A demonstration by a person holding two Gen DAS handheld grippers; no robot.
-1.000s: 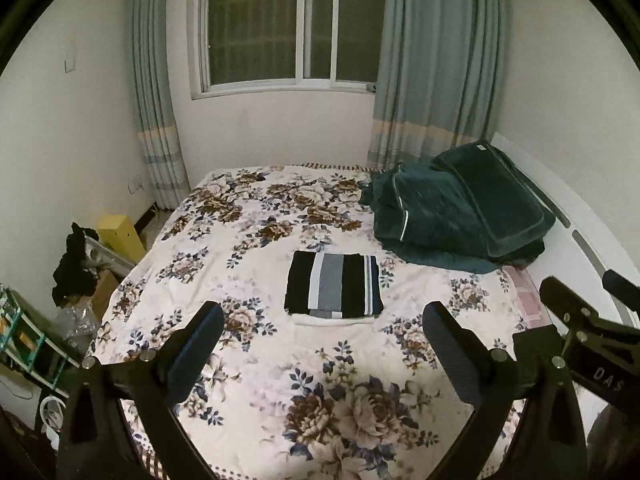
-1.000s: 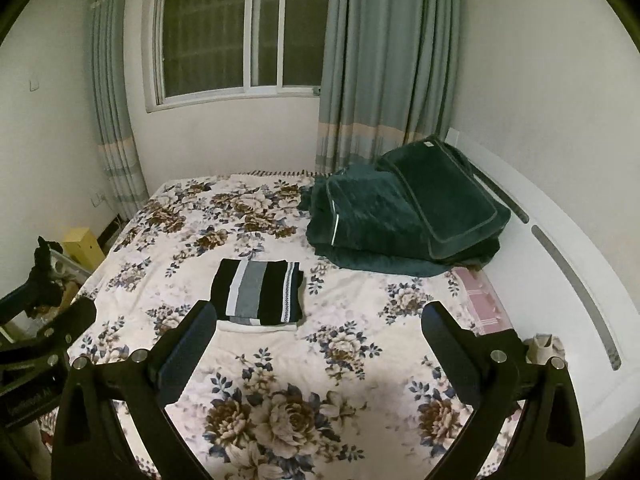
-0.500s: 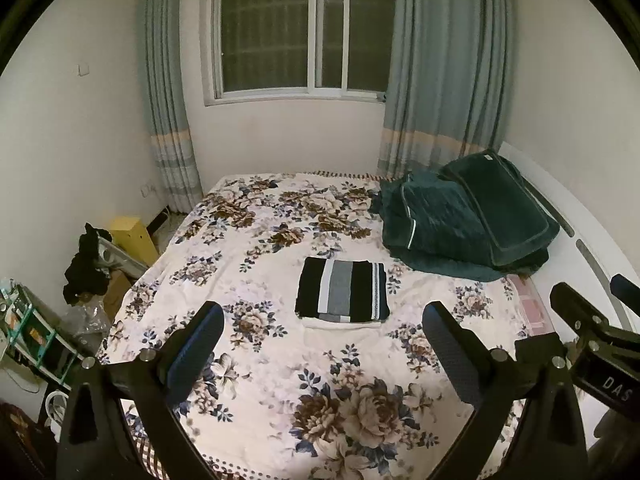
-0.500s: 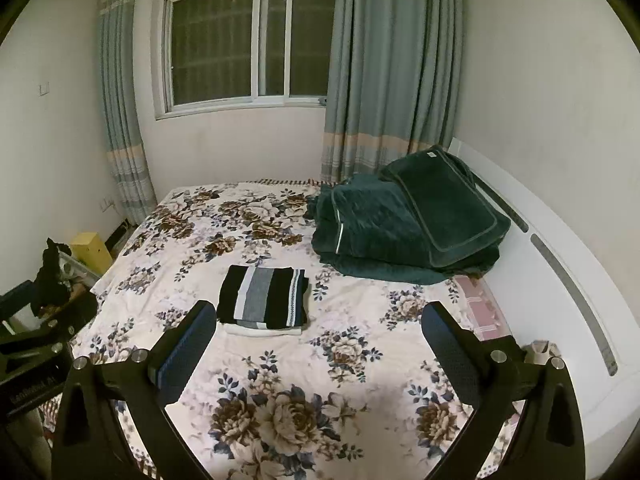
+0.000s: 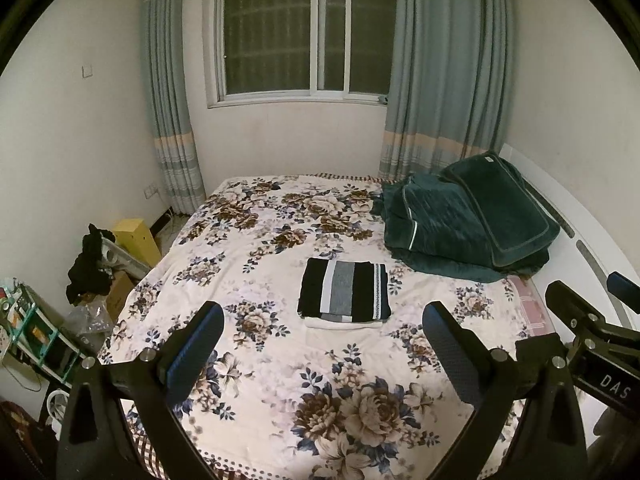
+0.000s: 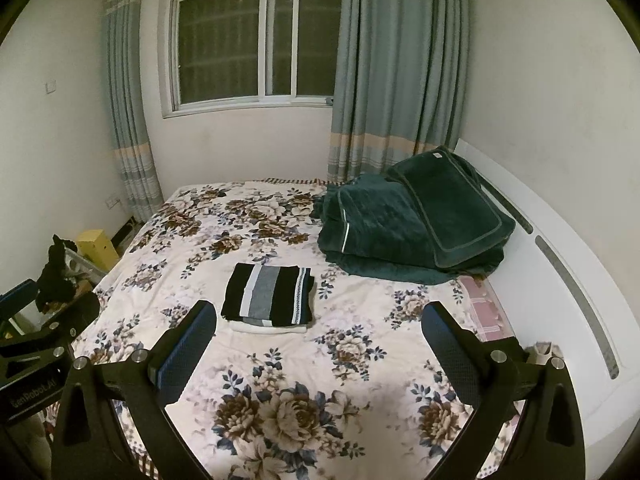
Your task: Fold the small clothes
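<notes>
The left tongs (image 5: 322, 346) stand wide, holding nothing, raised above the near end of the bed (image 5: 280, 380) and well apart from the clothes. The right tongs (image 6: 320, 344) are likewise spread wide and empty, hanging just beside the left ones at much the same height; each shows at the edge of the other's view.

Beyond both, near the middle of the bed, lies the striped garment (image 5: 344, 290), folded into a neat rectangle with black, white and grey bands. It sits on top of a white garment (image 5: 340, 323), also folded, whose edge peeks out at the near side.

By the look of it the folding is finished or close to it: both pieces are squared up and stacked, and no loose small clothes show on the bed. Whether more wait out of view cannot be told.

The bed carries a floral cover. A dark green quilt (image 5: 464, 228) is heaped at the far right by the white headboard (image 6: 560, 264). Behind it a window (image 5: 304, 36) is dark between grey-blue curtains (image 5: 448, 72). On the floor at the left stand a yellow box (image 5: 136, 236) and other clutter.
</notes>
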